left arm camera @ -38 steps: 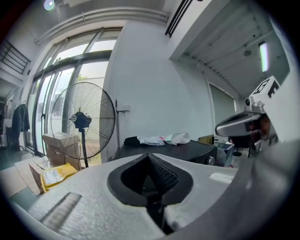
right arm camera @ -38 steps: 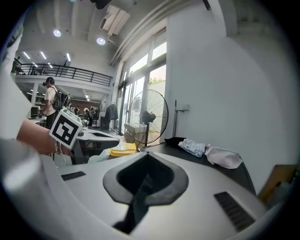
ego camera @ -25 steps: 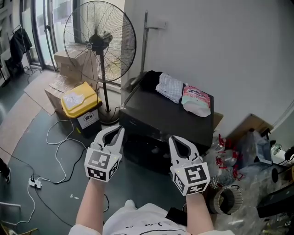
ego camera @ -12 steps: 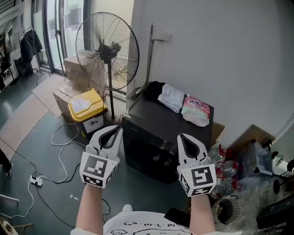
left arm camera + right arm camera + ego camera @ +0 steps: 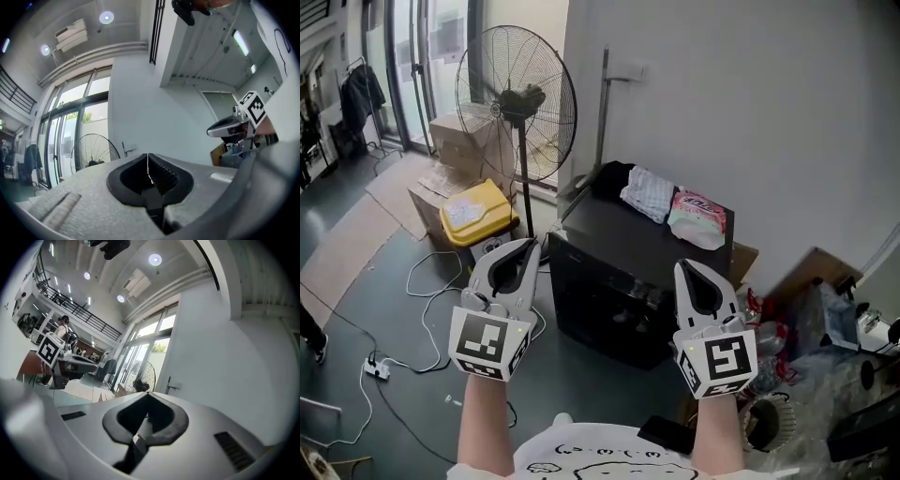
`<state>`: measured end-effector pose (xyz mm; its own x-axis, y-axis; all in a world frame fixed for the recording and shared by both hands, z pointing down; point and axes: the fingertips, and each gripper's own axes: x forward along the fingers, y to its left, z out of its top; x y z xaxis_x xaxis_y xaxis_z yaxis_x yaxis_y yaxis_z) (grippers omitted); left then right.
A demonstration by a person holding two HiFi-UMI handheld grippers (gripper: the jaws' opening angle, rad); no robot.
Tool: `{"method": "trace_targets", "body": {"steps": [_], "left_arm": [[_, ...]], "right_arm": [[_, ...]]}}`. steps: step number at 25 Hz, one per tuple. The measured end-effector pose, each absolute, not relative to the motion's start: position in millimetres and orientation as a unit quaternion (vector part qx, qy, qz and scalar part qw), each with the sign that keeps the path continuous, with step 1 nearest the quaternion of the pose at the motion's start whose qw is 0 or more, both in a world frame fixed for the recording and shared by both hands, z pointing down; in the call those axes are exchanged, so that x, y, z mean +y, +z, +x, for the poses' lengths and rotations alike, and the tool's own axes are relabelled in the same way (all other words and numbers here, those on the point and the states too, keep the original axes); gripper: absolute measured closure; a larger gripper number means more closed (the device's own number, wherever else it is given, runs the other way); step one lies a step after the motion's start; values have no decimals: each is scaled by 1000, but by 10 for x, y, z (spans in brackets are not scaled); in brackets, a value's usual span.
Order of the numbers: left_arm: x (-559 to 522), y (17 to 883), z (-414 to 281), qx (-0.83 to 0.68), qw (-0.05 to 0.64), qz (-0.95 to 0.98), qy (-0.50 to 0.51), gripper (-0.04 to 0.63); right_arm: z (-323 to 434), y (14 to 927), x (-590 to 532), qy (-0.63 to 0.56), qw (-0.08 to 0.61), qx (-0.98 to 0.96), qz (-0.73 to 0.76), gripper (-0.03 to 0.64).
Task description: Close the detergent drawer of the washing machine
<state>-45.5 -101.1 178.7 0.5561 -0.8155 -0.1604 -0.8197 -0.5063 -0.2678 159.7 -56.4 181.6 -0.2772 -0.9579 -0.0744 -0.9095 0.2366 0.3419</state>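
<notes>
A black washing machine (image 5: 647, 248) stands against the white wall in the head view, its front facing me. Its detergent drawer cannot be made out on the dark front. My left gripper (image 5: 532, 246) is held up in front of the machine's left corner, jaws shut and empty. My right gripper (image 5: 682, 267) hangs in front of the machine's right part, also shut with nothing in it. Neither touches the machine. In the left gripper view the left gripper (image 5: 148, 155) points at the white wall, and in the right gripper view the right gripper (image 5: 148, 393) does too.
A folded cloth (image 5: 649, 192) and a pink packet (image 5: 698, 217) lie on the machine's top. A standing fan (image 5: 517, 103), a yellow bin (image 5: 473, 211) and cardboard boxes (image 5: 455, 141) are at the left, with cables (image 5: 422, 281) on the floor. Bags and clutter (image 5: 825, 319) fill the right.
Both grippers have risen and moved a little apart, still shut. The head view has shifted, so the machine now sits more to the middle.
</notes>
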Motion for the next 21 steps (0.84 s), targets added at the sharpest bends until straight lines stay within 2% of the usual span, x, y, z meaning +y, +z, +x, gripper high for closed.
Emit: {"method": "trace_targets", "body": {"steps": [9,21], "left_arm": [[-842,1704,-422,460,174,-870,33,574],[-901,1757,-365,463,184,-867,8,574]], "right_arm": [[1588,1768,-446,-166,65,-783,596,623],[1649,1769,-470,-163,59,-780,601,623]]}}
